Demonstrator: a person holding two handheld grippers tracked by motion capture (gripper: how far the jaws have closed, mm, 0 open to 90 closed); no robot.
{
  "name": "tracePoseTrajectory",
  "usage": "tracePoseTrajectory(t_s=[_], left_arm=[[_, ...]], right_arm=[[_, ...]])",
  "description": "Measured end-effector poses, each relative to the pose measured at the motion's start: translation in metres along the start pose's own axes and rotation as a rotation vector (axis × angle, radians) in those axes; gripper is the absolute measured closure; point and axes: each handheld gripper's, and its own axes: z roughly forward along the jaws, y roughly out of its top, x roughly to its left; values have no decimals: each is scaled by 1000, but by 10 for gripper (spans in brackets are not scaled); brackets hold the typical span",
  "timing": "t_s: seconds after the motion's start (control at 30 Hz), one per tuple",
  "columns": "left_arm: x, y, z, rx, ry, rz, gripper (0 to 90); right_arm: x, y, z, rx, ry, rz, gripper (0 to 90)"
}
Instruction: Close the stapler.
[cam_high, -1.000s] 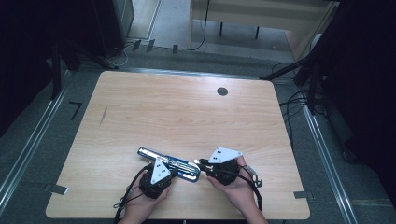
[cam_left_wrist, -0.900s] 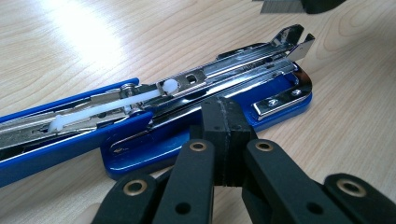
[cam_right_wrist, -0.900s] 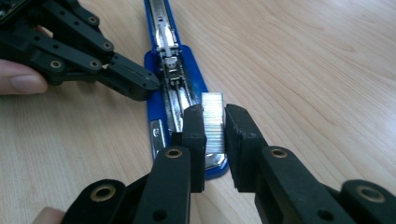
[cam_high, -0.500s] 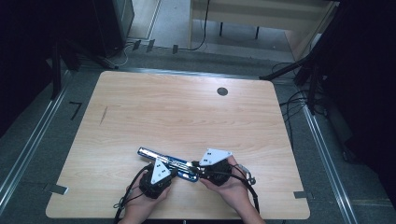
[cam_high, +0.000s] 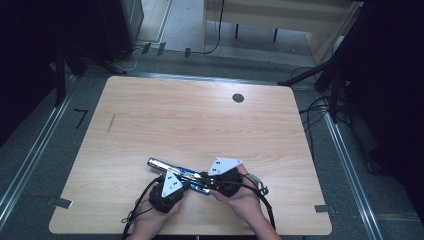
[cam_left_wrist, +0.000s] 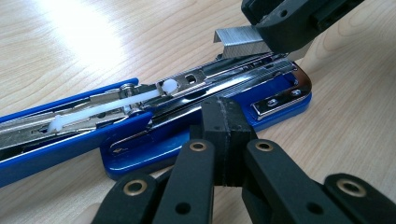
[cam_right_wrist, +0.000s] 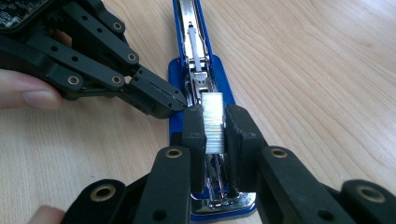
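We are loading the open blue stapler (cam_right_wrist: 198, 84) lying on the surface (cam_high: 200, 120): our right gripper (cam_right_wrist: 215, 123) clamps a staple strip (cam_right_wrist: 214, 122) above its channel, while our left gripper (cam_left_wrist: 223, 135), jaws together, presses its base. Next, we judge, lower the strip in straight.

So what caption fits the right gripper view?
Right gripper holds a strip of staples over the opened blue stapler.

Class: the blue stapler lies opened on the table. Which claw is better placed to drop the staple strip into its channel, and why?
The right claw: it already grips the staple strip directly over the stapler's open channel. The left claw is shut, its tips apparently pressing the stapler's base to steady it.
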Motion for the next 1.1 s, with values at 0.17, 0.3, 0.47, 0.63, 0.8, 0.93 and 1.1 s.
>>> tracePoseTrajectory(t_s=[0.17,0.3,0.47,0.63,0.8,0.93,1.1], left_arm=[[0,0,0,1,0,1,900],[0,0,0,2,0,2,900],[0,0,0,3,0,3,900],[0,0,0,3,-1,3,900],[0,0,0,2,0,4,900],[0,0,0,2,-1,4,900],[0,0,0,4,-1,4,900]], right_arm=[[-1,-1,2,3,2,6,801],[-1,-2,3,5,3,3,800],[-2,-3,5,10,6,3,800],[-2,-4,6,20,6,10,800],[-3,-3,7,15,13,13,800],[-4,-3,8,20,30,6,800],[-4,-3,8,30,36,-6,800]])
